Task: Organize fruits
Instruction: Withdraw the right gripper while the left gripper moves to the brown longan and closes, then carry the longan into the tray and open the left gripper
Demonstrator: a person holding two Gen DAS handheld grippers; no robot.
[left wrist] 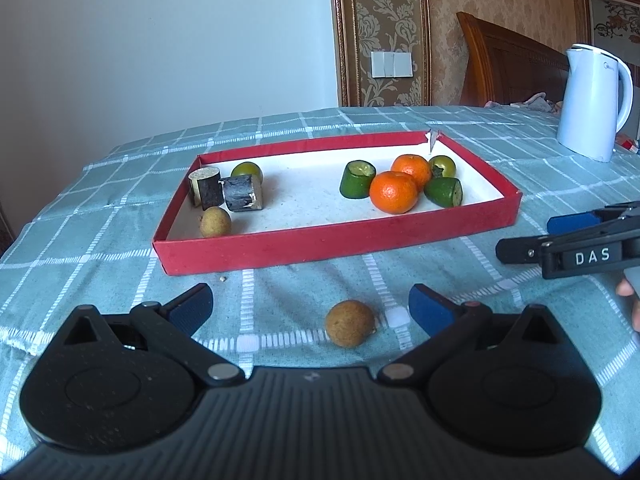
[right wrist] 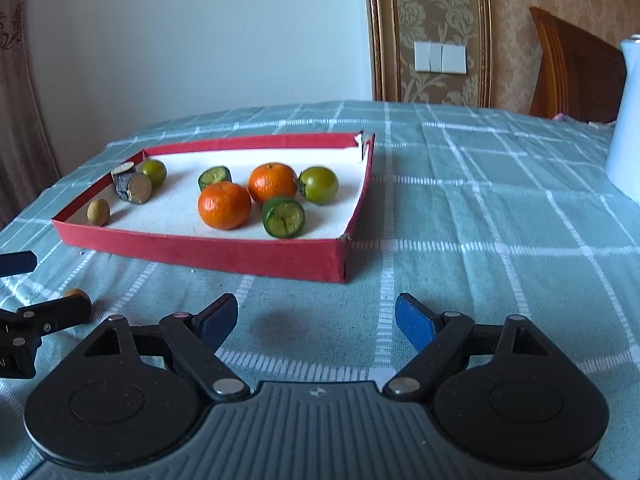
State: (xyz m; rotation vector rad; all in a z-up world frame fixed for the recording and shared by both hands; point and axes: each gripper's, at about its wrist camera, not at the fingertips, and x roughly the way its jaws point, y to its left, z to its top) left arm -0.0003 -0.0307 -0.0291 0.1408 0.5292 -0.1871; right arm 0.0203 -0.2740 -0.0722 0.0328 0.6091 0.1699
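Observation:
A red tray with a white floor lies on the checked tablecloth. At its right are two oranges, two green cut pieces and a green round fruit. At its left are two dark cut pieces, a green fruit and a small brown longan. Another brown longan lies on the cloth between the fingers of my open left gripper. My right gripper is open and empty; it also shows in the left wrist view.
A white electric kettle stands on the table at the back right. A wooden headboard and a patterned wall lie behind the table. The cloth's left edge drops off near the tray.

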